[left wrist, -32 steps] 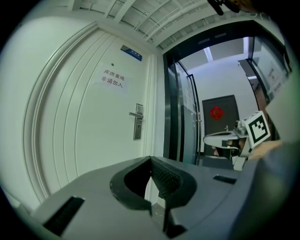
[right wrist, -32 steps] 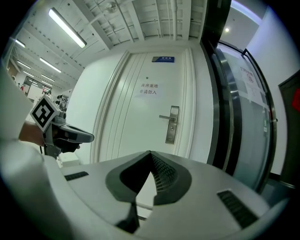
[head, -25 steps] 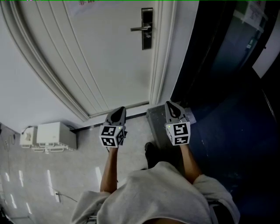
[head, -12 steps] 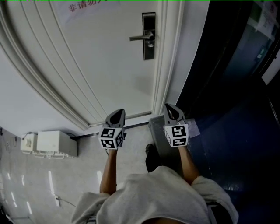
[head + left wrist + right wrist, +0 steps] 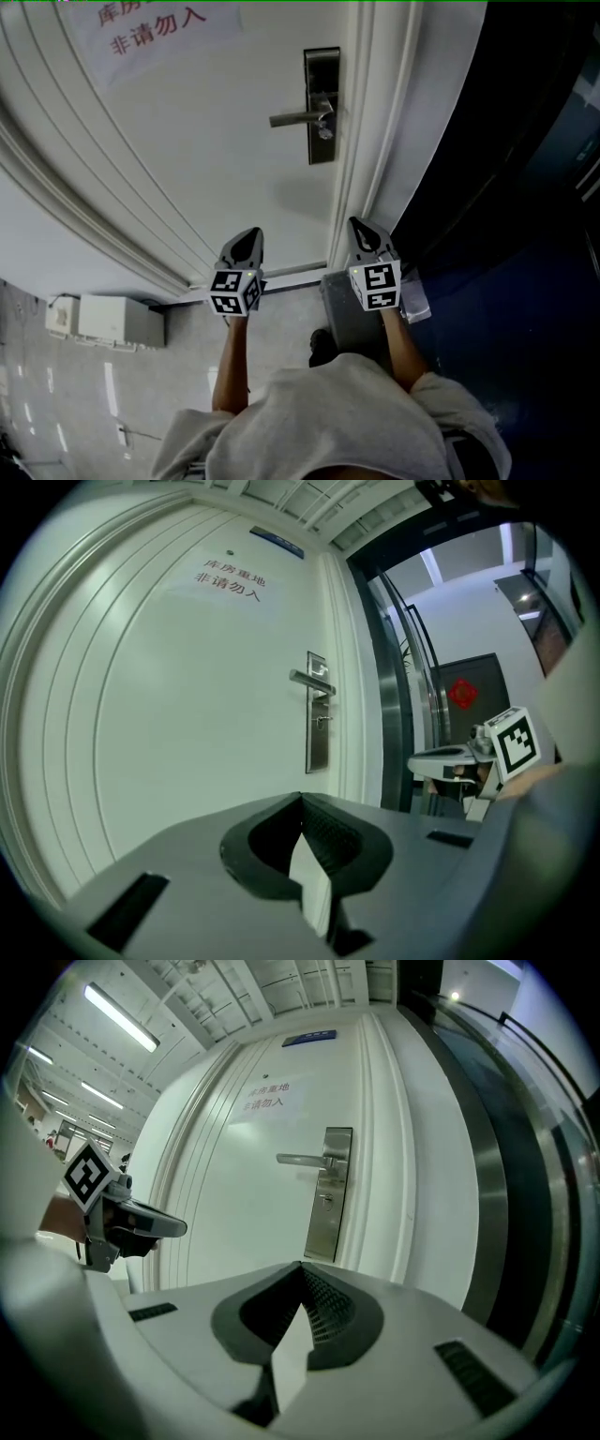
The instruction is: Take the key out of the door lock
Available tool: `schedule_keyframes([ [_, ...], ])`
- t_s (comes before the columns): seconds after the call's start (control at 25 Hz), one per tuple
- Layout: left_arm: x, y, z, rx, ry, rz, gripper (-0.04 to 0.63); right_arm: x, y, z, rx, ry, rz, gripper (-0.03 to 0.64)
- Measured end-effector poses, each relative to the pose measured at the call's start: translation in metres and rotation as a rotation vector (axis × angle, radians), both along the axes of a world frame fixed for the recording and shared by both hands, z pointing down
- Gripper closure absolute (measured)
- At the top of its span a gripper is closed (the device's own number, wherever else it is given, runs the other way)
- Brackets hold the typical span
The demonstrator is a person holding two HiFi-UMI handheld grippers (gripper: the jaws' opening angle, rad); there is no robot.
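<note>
Lock plate (image 5: 322, 67) holds the key (image 5: 324, 129) just under the handle (image 5: 292, 119) — ahead of and above both claws, well apart. Left gripper (image 5: 248, 234) and right gripper (image 5: 362, 227): jaws closed together, empty. Against 1 second ago, both stand nearer the door (image 5: 206, 159).

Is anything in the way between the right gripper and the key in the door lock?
Nothing visible. Only open air lies between the right gripper and the key, which sits just below the lever handle on the door.
</note>
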State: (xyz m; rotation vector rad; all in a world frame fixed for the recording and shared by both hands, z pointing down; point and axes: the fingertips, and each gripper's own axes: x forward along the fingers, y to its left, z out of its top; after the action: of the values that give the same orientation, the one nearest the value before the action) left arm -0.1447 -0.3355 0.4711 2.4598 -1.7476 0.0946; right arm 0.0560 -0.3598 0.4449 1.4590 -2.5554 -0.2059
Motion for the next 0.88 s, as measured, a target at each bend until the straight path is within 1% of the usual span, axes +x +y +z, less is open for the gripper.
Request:
schedule_keyframes([
  [0.28, 0.0, -0.076, -0.011, 0.02, -0.011, -0.029, 0.578, -0.005, -0.075, -0.012, 0.024, 0.013, -0.036, 0.595],
  [0.48, 0.003, -0.117, -0.015, 0.025, -0.026, -0.033, 0.58, -0.006, -0.114, -0.011, 0.021, 0.011, -0.054, 0.595],
  [0.64, 0.003, -0.136, -0.015, 0.023, -0.038, -0.039, 0.578, -0.01, -0.135, -0.004, 0.003, 0.003, -0.069, 0.595],
  [0.88, -0.007, -0.143, -0.007, 0.0, -0.038, -0.05, 0.578, -0.022, -0.147, 0.006, -0.024, 0.0, -0.081, 0.595],
])
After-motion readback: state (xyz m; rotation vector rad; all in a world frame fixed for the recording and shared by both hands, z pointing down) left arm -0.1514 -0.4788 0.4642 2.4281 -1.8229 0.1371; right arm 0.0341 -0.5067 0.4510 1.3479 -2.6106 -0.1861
